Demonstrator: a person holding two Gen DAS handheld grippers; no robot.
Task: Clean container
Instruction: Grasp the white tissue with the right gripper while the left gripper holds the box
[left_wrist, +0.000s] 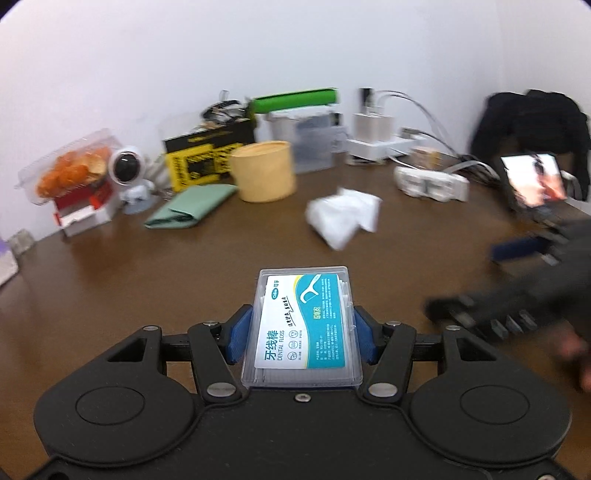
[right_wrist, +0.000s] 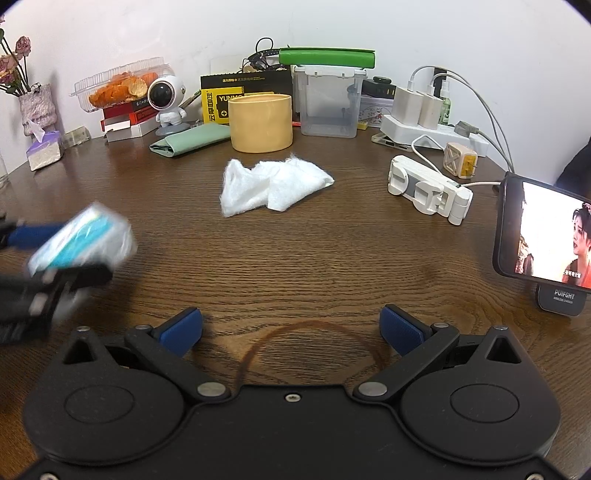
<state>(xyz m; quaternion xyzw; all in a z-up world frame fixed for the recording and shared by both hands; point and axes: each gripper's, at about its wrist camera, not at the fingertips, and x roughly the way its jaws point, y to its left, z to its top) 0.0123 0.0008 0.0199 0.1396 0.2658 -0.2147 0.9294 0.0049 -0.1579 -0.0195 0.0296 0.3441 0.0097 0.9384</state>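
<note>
Left wrist view: the left gripper (left_wrist: 301, 334) clamps a clear dental floss box (left_wrist: 303, 326) by its two long sides, blue pads (left_wrist: 238, 339) pressed against the plastic.
Box position: held above the brown wooden table (left_wrist: 147, 280), label facing up.
Ahead on the table: a crumpled white wipe (left_wrist: 345, 216), with a yellow round container (left_wrist: 264, 170) behind it near the wall.
Right edge: a dark, blurred gripper, too smeared to read.

Right wrist view: the right gripper (right_wrist: 291, 330) stands wide apart over bare wood, nothing between its blue pads (right_wrist: 402, 332).
Left edge: the blurred floss box in the other tool's grip, above the tabletop.
Centre: the wipe lies well apart from both tools.
Right side: a phone (right_wrist: 546, 232) propped on a stand.
</note>
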